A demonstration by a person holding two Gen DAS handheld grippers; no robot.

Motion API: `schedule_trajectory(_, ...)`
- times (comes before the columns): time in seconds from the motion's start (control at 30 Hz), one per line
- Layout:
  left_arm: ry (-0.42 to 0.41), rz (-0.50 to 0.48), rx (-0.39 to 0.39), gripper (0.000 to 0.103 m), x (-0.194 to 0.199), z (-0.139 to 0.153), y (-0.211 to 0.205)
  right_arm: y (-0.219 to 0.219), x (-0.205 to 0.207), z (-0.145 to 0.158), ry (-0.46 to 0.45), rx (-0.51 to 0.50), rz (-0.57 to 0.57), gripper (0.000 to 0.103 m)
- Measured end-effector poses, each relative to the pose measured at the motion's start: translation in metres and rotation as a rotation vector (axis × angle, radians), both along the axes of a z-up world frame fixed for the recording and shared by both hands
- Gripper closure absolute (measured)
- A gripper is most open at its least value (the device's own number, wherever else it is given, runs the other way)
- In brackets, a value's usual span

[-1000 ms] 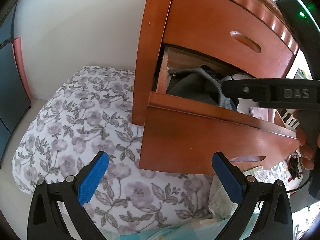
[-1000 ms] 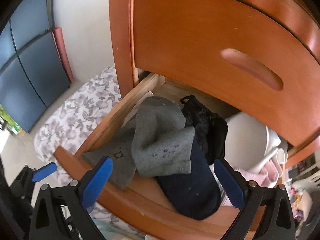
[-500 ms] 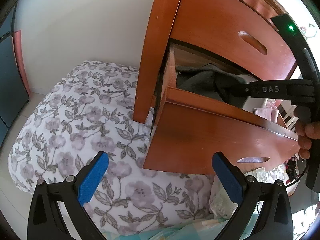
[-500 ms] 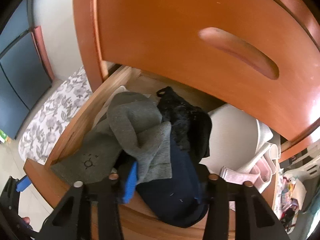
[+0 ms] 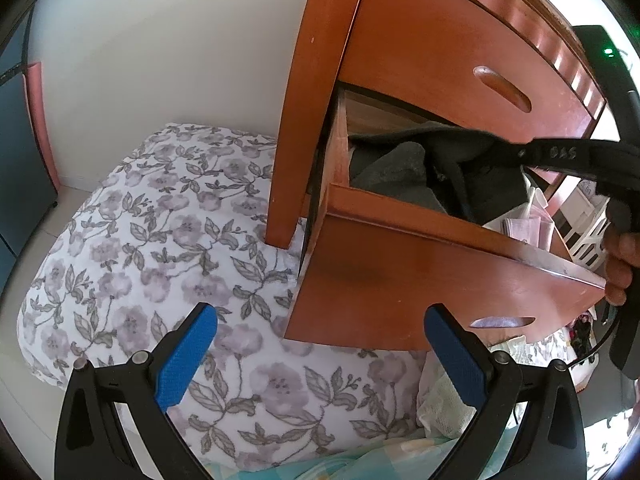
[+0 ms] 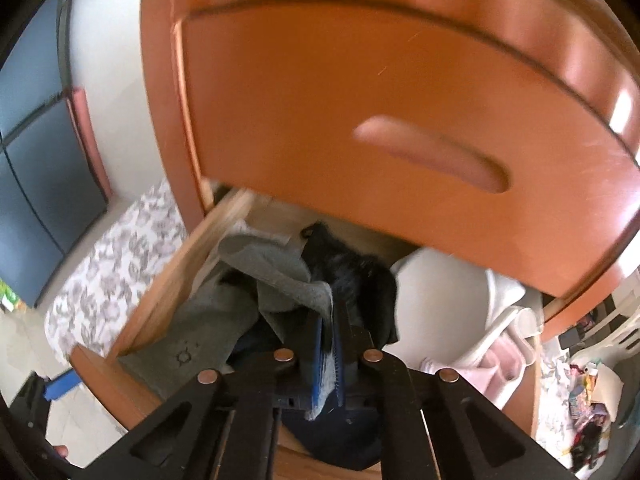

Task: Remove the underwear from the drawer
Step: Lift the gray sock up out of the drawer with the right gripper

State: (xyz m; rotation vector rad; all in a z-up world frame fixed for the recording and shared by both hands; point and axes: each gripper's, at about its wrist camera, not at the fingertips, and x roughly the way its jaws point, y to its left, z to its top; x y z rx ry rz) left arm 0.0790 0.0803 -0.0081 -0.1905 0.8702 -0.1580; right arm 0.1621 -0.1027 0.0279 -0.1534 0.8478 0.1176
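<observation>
The lower wooden drawer point(image 6: 160, 308) stands pulled out, full of clothes. Grey underwear point(image 6: 276, 268) lies on top, with a black garment point(image 6: 360, 280) and a navy one point(image 6: 332, 432) beside and under it. My right gripper point(image 6: 328, 360) has just been closing. Its blue pads now pinch an edge of the grey underwear, which is pulled up a little. The left wrist view shows it reaching into the drawer point(image 5: 400, 220) from the right, over the grey underwear point(image 5: 392, 172). My left gripper point(image 5: 320, 360) hangs open below the drawer front, holding nothing.
The shut upper drawer front point(image 6: 400, 100) overhangs the open drawer closely. White and pink folded items point(image 6: 460, 312) fill the drawer's right side. Floral bedding point(image 5: 160, 240) lies beside and below the cabinet. A hand point(image 5: 620, 264) holds the right gripper. Dark blue doors point(image 6: 32, 140) stand at left.
The right gripper's jaws went from wide open to shut on the grey underwear and lifted it slightly. The left gripper stayed open in place.
</observation>
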Motion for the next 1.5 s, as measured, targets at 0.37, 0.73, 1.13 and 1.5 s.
schedule_trajectory(0.37,-0.006,-0.009,-0.007,0.0,-0.01,0.011,-0.004,-0.027,-0.043,0.056,-0.187,0.061,-0.049,0.099)
schedule_trajectory(0.73,-0.033,-0.008,0.01,0.0,-0.02,0.03,-0.008,-0.048,-0.079,0.1,-0.302,0.141,-0.068,0.099)
schedule_trajectory(1.13,-0.046,-0.041,0.047,0.0,-0.039,0.045,-0.024,-0.078,-0.127,0.141,-0.421,0.194,-0.097,0.099)
schedule_trajectory(1.5,-0.061,-0.067,0.068,0.0,-0.053,0.056,-0.04,-0.105,-0.167,0.177,-0.548,0.219,-0.118,0.099)
